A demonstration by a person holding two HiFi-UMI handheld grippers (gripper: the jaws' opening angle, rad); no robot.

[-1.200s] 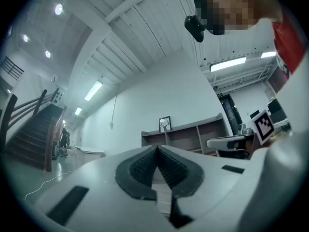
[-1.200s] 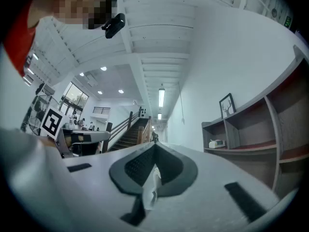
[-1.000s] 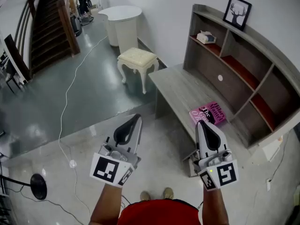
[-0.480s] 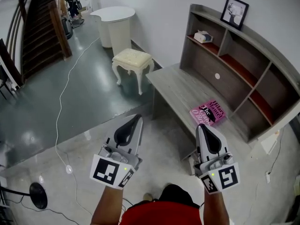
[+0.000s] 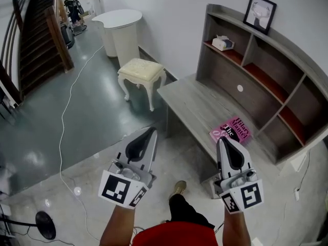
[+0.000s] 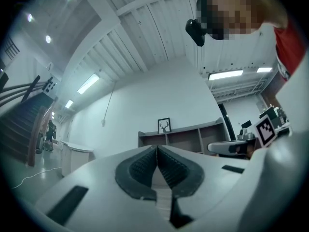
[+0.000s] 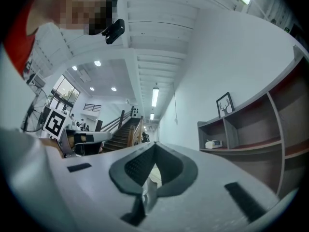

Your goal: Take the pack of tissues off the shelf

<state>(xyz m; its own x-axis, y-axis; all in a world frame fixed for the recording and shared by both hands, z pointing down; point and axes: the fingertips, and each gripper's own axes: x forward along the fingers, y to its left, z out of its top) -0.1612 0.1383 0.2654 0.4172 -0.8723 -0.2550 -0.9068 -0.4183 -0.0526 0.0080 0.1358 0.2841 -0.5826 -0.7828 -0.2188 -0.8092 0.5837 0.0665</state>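
The pack of tissues (image 5: 223,43) is a small white box on the upper left compartment of the grey shelf unit (image 5: 266,86); it also shows far off in the right gripper view as a pack of tissues (image 7: 213,143). My left gripper (image 5: 149,132) is held low at the lower left, jaws shut with nothing between them. My right gripper (image 5: 223,140) is held level with it at the lower right, jaws shut and empty. Both are far short of the shelf.
A pink book (image 5: 234,129) lies on the low grey bench (image 5: 195,101) in front of the shelf. A framed deer picture (image 5: 262,13) stands on top. A cream stool (image 5: 140,73), a white round counter (image 5: 119,27), a floor cable (image 5: 66,122) and stairs (image 5: 36,40) are at the left.
The view has drifted closer to the shelf and bench. A foot has stepped forward between the grippers. Both grippers keep their place and stay shut.
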